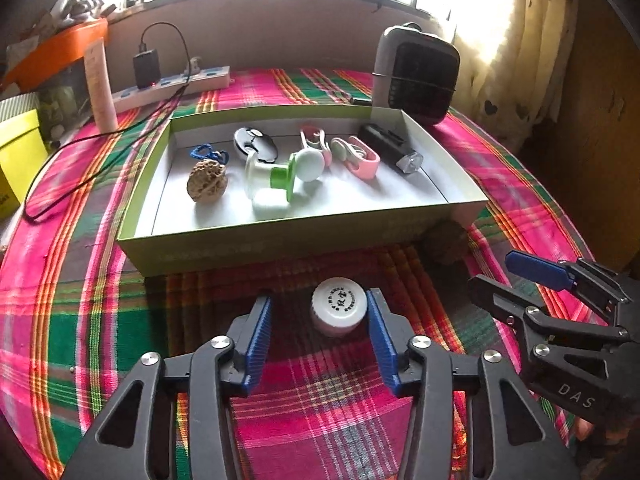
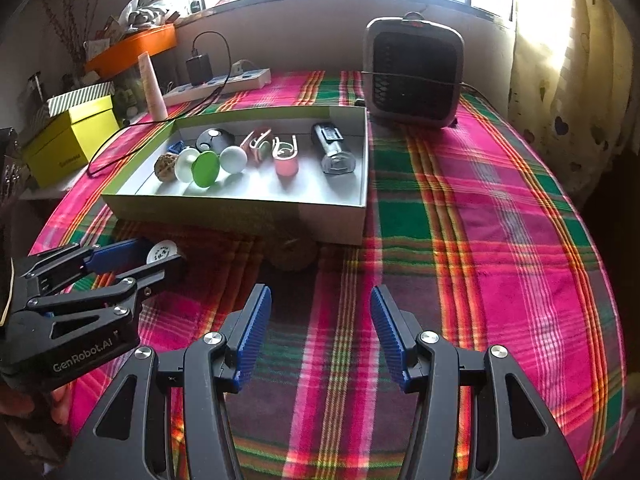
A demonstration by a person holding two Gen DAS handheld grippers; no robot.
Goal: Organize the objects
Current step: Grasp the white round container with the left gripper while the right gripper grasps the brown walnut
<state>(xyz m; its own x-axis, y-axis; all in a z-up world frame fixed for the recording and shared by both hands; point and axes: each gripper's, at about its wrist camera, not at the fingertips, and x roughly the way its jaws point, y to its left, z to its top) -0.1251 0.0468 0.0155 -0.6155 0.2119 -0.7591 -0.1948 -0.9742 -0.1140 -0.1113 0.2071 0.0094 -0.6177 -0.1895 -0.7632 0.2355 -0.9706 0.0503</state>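
A small white jar (image 1: 339,308) with a printed cap stands on the plaid cloth in front of the shallow green box (image 1: 280,245). My left gripper (image 1: 319,298) is open around it: the right pad is at the jar's side and the left pad stands clear of it. In the right wrist view the jar (image 2: 161,253) shows between the left gripper's (image 2: 166,258) fingers. My right gripper (image 2: 320,291) is open over bare cloth with nothing between its pads; it also shows at the right in the left wrist view (image 1: 491,269). A loose walnut (image 2: 290,254) lies against the box's front wall.
The box (image 2: 240,212) holds a walnut on a blue cord (image 1: 207,186), a white and green piece (image 1: 280,174), pink clips (image 1: 356,156) and a black flashlight (image 1: 390,148). Behind it are a grey heater (image 1: 416,76) and a power strip (image 1: 172,88). A yellow box (image 2: 72,140) sits at the left.
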